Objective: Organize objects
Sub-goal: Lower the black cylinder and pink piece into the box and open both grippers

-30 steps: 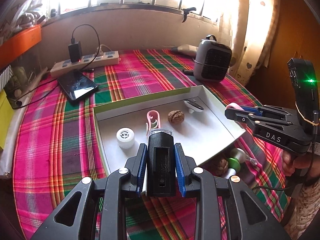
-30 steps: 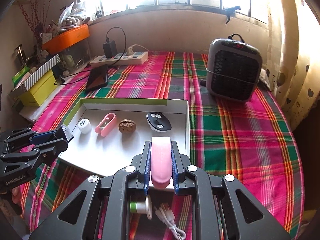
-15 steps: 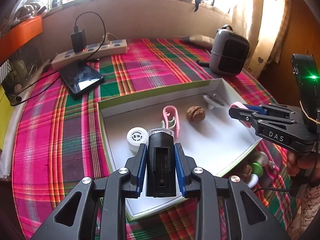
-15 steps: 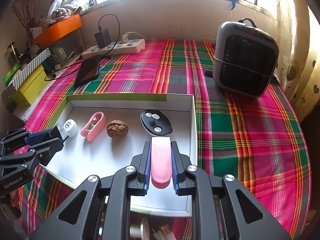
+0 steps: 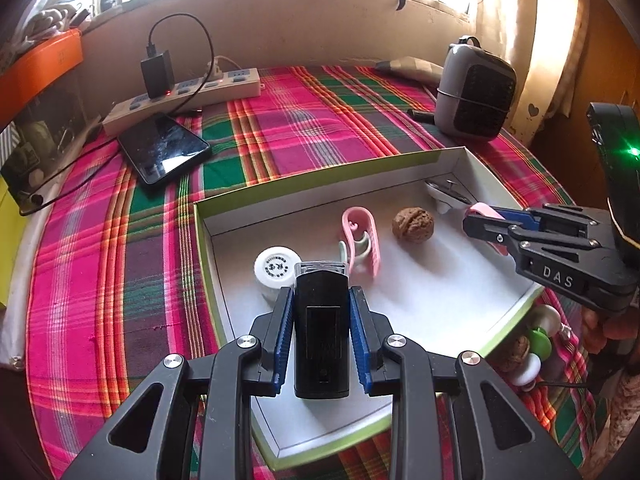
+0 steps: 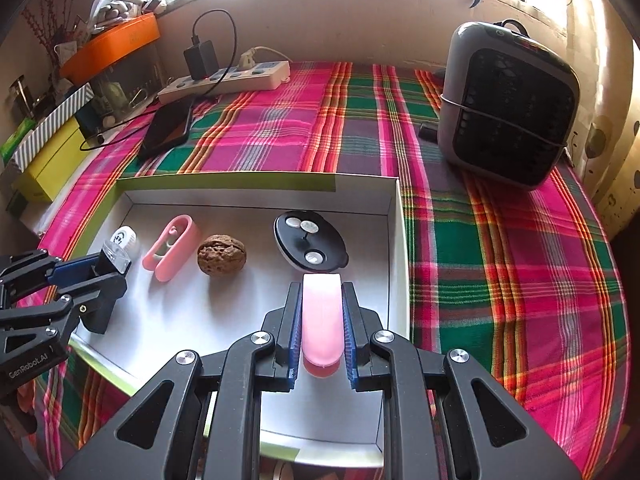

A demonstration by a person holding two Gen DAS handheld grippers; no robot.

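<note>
A white shallow box (image 5: 416,304) (image 6: 394,216) lies on the plaid tablecloth. In it are a white round cap (image 5: 277,267) (image 6: 124,236), a pink clip (image 5: 359,240) (image 6: 173,248), a walnut (image 5: 413,225) (image 6: 221,255) and a black round lid (image 6: 310,246). My left gripper (image 5: 320,300) is shut on a black rectangular device (image 5: 321,340) above the box's near left part. My right gripper (image 6: 322,304) is shut on a pink oblong piece (image 6: 322,318) above the box's right side, just short of the black lid.
A grey fan heater (image 6: 508,108) (image 5: 474,88) stands at the back right. A phone (image 5: 164,148) and a power strip with a charger (image 5: 180,92) lie at the back left. A walnut and green and white spools (image 5: 532,344) lie outside the box's near right edge.
Both grippers have moved forward over the box with their objects still held. The box and its contents now sit closer and lower in both views.
</note>
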